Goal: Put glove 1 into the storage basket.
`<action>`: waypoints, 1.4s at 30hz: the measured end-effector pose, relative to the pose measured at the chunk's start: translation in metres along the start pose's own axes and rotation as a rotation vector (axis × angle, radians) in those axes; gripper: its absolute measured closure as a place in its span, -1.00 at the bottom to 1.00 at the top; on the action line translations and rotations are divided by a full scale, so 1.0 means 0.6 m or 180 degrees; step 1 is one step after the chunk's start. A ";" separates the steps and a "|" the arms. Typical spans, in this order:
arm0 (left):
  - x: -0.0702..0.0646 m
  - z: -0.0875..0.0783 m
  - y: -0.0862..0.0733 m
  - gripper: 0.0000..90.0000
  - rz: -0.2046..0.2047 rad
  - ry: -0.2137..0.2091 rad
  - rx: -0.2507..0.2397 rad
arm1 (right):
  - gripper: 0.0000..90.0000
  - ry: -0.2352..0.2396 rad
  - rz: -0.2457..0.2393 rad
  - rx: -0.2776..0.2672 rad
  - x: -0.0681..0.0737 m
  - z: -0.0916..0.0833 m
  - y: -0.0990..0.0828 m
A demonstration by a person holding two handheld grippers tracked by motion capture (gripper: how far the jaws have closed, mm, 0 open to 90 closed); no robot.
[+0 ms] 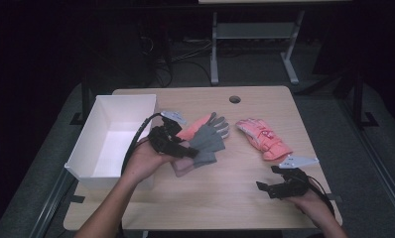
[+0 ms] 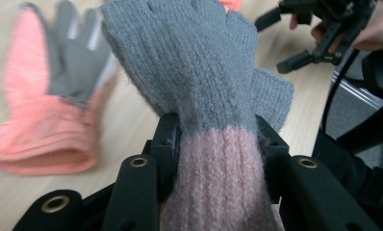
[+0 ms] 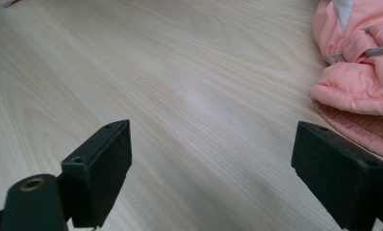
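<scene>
the left gripper [image 2: 218, 159] clamps the knitted grey-and-pink glove [image 2: 204, 91] by its cuff, lifted above the bench [image 1: 225, 198] beside the white box [image 1: 86, 144]. the right gripper [image 3: 213, 168] rests wide open, holding nothing.

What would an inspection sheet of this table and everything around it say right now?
Surface: wooden table with a round hole near the far edge.
Job's things: knit glove, grey with pink cuff; white box at the left edge.
Clutter: pink and grey glove under the knit one; pink padded glove to the right.
Grippers: left hand-held gripper clamps the knit glove's cuff; right hand-held gripper open above bare wood.
Cables: black cable from the left hand-held gripper.
Surroundings: dark room, table legs behind.
</scene>
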State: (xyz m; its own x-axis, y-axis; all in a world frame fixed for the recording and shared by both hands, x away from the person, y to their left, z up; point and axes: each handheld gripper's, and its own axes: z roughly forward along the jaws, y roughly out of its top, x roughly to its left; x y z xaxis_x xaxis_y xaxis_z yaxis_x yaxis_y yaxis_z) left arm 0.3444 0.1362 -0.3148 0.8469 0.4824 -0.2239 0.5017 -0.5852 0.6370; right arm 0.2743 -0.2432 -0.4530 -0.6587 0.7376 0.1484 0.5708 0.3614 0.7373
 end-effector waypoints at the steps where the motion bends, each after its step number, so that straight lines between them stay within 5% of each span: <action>1: 0.003 -0.006 0.000 0.36 -0.0015 0.0008 -0.0015 | -0.70 0.0003 -0.0003 0.0011 0.000 0.001 0.000; 19: 0.085 -0.125 -0.038 0.36 -0.0364 0.0511 -0.0285 | -0.70 0.0008 0.0014 0.0017 0.000 0.005 -0.002; 31: 0.141 -0.162 -0.089 0.36 -0.0708 0.0855 -0.0437 | -0.70 0.0001 0.0009 0.0026 0.000 0.006 -0.002; 42: 0.207 -0.160 -0.148 0.36 -0.1118 0.1231 -0.0389 | -0.69 -0.0002 0.0006 0.0029 0.000 0.006 -0.003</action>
State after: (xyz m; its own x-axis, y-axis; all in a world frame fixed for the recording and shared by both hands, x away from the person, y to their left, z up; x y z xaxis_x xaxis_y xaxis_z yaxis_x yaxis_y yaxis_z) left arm 0.3883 0.3109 -0.3282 0.4933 0.8539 -0.1655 0.6994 -0.2763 0.6592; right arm 0.2751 -0.2418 -0.4565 -0.6573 0.7387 0.1492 0.5764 0.3653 0.7310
